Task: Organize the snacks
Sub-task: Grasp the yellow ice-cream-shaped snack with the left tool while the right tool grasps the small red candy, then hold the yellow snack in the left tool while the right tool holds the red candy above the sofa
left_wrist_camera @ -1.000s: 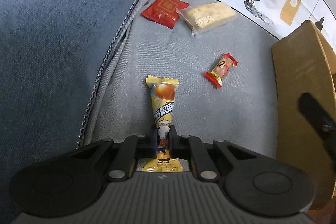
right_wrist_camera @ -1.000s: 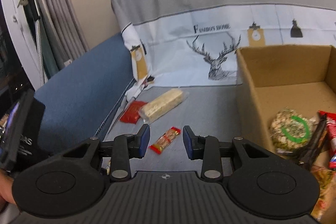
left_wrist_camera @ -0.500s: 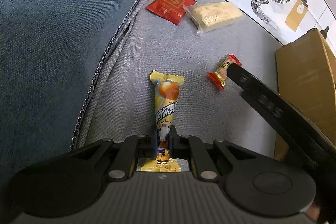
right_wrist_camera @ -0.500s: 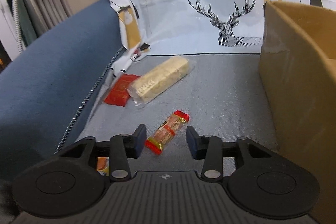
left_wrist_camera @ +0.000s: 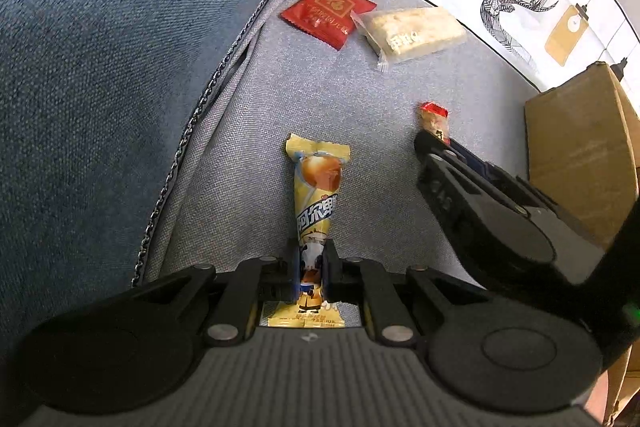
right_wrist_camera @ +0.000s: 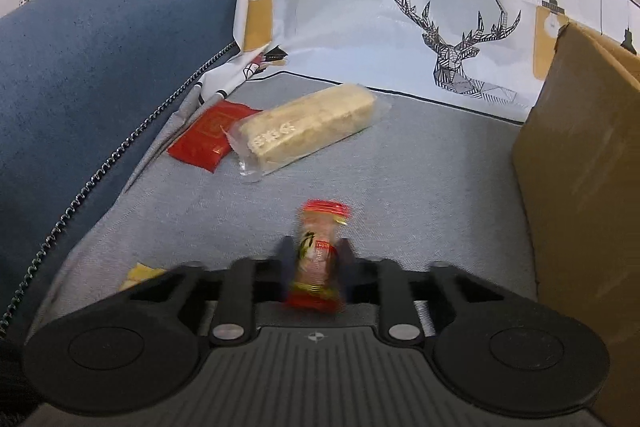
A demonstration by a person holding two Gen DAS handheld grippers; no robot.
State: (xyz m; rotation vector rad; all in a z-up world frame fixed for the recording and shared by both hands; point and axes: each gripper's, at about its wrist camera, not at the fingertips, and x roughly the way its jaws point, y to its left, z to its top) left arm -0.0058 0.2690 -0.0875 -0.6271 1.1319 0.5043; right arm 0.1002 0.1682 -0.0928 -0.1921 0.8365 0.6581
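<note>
Between closing right gripper (right_wrist_camera: 315,259) pads, red-ended candy (right_wrist_camera: 317,259), blurred.

The small red-ended candy (right_wrist_camera: 319,254) is smearing with motion blur between the right gripper's (right_wrist_camera: 316,259) closing jaws, so its print isn't reading at all. The cardboard box (right_wrist_camera: 580,163) is getting chopped by the right edge (inside hidden). The yellow snack (right_wrist_camera: 142,274) is barely peeking past the gripper body, and the red packet (right_wrist_camera: 210,137) is tucking under the pale wafer bar (right_wrist_camera: 308,123).
</note>
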